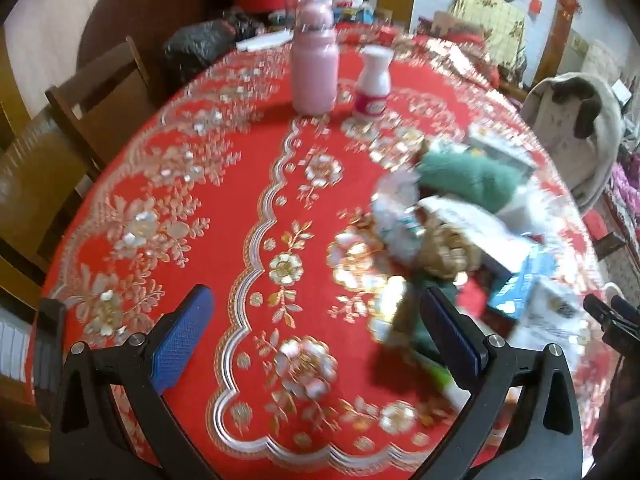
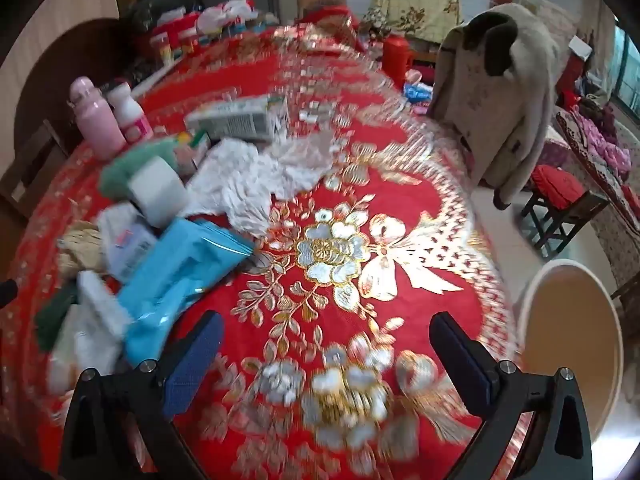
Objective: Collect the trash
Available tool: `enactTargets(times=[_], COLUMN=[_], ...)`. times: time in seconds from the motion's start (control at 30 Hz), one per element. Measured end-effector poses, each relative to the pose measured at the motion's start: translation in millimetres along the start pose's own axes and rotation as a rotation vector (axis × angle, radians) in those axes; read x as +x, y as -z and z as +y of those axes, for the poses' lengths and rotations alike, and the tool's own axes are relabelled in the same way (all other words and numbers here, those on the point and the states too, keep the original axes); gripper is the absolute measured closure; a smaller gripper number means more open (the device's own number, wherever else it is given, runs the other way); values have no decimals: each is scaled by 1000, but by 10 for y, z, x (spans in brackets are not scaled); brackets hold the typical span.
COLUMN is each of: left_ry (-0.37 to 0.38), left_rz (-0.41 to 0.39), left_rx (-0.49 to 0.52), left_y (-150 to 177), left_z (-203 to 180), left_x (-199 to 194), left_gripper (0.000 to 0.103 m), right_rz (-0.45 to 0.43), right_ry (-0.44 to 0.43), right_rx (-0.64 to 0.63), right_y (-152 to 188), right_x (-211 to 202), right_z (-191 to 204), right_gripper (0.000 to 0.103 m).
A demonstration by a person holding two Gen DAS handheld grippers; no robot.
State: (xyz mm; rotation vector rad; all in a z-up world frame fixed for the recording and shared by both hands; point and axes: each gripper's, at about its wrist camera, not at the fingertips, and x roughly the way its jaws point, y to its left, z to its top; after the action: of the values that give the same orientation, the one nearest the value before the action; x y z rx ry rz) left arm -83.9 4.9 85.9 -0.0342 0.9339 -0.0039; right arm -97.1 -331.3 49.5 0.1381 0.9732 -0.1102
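A heap of trash lies on the red embroidered tablecloth (image 1: 224,184): crumpled white paper (image 2: 236,188), a blue plastic pack (image 2: 176,272), a green cloth (image 1: 464,176), a white roll (image 2: 158,192) and a printed carton (image 2: 240,120). In the left wrist view the heap (image 1: 460,236) is to the right. My left gripper (image 1: 316,320) is open and empty over the cloth, its right finger beside the heap. My right gripper (image 2: 328,344) is open and empty, with the heap to its left. Both views are motion-blurred.
A pink bottle (image 1: 314,68) and a small white bottle (image 1: 374,84) stand at the far side. A round white bin with a tan inside (image 2: 572,344) sits by the table edge at right. Wooden chairs (image 1: 92,92) stand left; a coat-draped chair (image 2: 496,96) stands right.
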Motion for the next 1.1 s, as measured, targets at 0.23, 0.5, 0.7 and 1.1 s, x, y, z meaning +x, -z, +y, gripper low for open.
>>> enactTargets(times=[0.23,0.5,0.7,1.1], left_ry=[63,90,90,89], left_rz=[-70,-148,-188,-213], left_rx=[-11,7,26,22], left_y=[59,142,152,149], left_z=[-298,-508,-560,-592], left_x=[-492,-848,-988,-1100], left_gripper=[1,1,1,1], right_rz=[-134,-216,-244,-272], right_ry=[-44,-75,-90,-102], right_rx=[-32,-59,-50,-57], right_y=[-56,-31,-33,-66], right_x=[-718,-1176,-1312,-1413], right_z=[179,298,333,361], right_gripper=[1,1,0,0])
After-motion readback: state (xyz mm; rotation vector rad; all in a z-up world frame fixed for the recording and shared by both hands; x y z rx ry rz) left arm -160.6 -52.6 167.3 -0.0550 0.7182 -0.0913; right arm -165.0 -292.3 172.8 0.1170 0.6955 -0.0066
